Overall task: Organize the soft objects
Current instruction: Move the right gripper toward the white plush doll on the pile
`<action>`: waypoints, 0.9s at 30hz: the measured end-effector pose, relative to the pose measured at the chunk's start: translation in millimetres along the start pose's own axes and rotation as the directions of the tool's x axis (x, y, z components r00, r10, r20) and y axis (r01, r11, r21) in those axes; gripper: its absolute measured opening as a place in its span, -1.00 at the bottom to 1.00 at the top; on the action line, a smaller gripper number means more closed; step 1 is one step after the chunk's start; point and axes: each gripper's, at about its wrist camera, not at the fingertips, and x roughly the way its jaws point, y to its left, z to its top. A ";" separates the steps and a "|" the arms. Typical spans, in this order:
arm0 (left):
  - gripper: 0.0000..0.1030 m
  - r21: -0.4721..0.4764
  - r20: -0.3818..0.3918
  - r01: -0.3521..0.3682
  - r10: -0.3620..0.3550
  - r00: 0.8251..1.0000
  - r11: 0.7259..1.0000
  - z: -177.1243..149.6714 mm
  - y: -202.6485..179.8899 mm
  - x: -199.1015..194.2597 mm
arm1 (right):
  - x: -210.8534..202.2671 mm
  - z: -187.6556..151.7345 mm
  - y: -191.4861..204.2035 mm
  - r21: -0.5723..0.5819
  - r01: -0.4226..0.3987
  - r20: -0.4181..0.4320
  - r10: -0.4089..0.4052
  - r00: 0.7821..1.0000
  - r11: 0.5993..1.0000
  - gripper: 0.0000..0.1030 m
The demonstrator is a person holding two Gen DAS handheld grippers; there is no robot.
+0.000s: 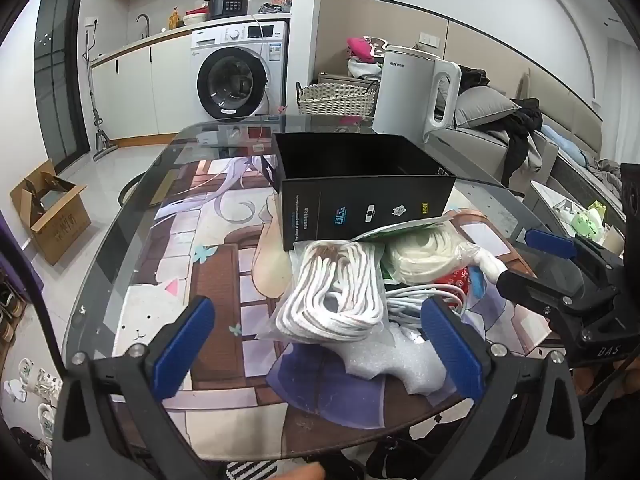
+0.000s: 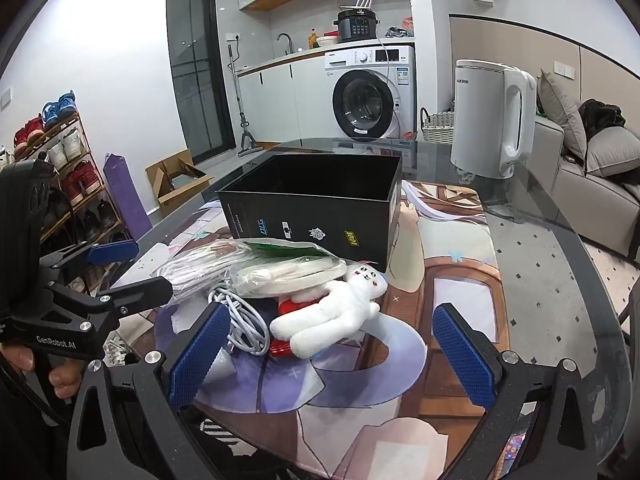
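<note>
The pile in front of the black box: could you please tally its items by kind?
Bagged rope bundles: 2 (white, cream)
Plush toy: 1
White cable: 1
Foam sheet: 1
Red item: 1
Total: 6

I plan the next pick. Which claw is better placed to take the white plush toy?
Right. The open right claw directly faces the plush toy; the left claw faces the bagged white rope instead.
</note>
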 end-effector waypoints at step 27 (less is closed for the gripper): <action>1.00 -0.018 0.000 0.018 -0.018 1.000 1.000 0.9 3.1 -0.2 | 0.9 0.8 -2.2 0.003 0.005 0.001 -0.005 1.000 1.000 0.99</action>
